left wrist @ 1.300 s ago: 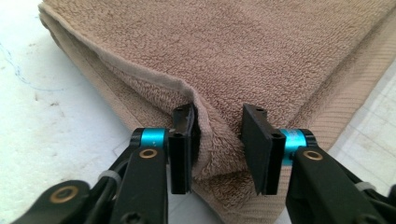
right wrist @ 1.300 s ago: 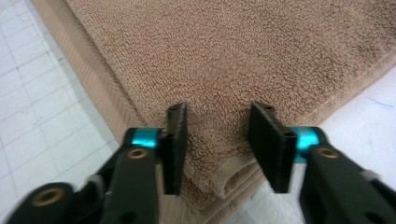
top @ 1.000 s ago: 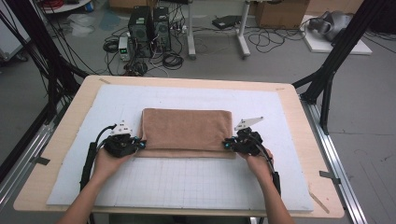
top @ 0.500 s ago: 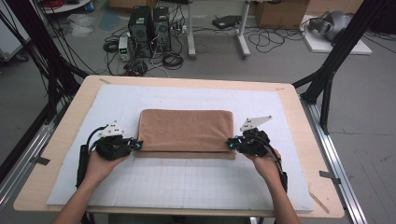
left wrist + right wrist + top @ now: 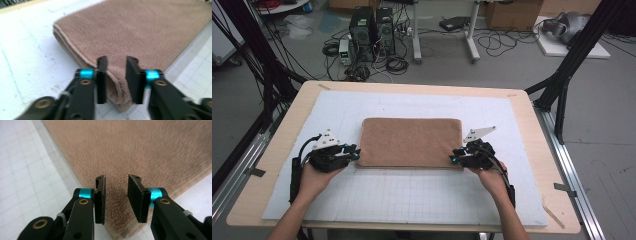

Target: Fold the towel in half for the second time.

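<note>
Releasing the folded brown terry towel [image 5: 412, 141], I open left gripper [image 5: 116, 75] and right gripper [image 5: 116, 195] at its near corners; both have just widened and should back off level

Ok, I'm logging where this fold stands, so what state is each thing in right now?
Brown towel: folded into a flat rectangle, lying on the white gridded mat.
Left gripper: jaws have just been opening, near-left towel corner between them, pads look just clear of it.
Right gripper: jaws have just been opening, near-right towel corner between them, not pressed.
Mat: spread flat on the wooden table.
</note>
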`<state>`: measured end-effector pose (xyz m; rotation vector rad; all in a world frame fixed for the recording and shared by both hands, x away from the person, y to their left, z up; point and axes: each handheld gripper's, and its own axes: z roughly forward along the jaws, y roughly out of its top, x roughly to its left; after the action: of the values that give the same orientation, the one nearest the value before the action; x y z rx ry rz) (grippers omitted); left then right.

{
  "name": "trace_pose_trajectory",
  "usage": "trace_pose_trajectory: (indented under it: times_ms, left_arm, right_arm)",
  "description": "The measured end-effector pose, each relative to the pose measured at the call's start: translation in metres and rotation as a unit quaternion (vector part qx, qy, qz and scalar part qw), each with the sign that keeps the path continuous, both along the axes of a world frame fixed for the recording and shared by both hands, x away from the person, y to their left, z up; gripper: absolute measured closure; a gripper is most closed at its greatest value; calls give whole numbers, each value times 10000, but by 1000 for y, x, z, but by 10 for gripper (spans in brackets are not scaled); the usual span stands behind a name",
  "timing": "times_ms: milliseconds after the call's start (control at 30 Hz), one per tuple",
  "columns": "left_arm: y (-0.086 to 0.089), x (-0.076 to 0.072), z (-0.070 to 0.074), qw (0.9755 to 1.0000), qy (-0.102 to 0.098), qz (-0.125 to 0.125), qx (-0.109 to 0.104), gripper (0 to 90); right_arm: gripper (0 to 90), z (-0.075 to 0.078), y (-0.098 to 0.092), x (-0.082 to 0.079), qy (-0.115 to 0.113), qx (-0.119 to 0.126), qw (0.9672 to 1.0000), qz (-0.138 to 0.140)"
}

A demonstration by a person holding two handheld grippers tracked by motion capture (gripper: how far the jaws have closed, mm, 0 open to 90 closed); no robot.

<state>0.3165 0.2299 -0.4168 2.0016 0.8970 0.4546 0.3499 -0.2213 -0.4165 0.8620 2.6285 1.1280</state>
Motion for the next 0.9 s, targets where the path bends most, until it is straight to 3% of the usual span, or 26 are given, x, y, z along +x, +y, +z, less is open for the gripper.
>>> trace_pose_trajectory:
  times_ms: [133,267,367,500,767,900]
  left_arm:
    - [-7,3,-14,9986,246,-120,449,762]
    - [-8,2,-19,9979,185,-113,611,738]
    - [-5,2,-21,9987,204,-6,457,708]
    - [-1,1,-17,9996,148,92,230,625]
    - [0,-4,-12,9999,83,69,13,414]
    - [1,-8,-10,9998,141,37,-102,316]
  right_arm:
    - [700,-9,3,-2,109,-171,9998,24]
    - [700,-9,2,-3,122,-187,9997,57]
    - [678,-11,-1,-4,176,-32,9998,21]
    - [601,-8,-2,-6,50,40,10000,-34]
    - [295,-5,-9,-8,-79,296,9986,-436]
    - [229,-2,-10,-11,-145,390,9979,-490]
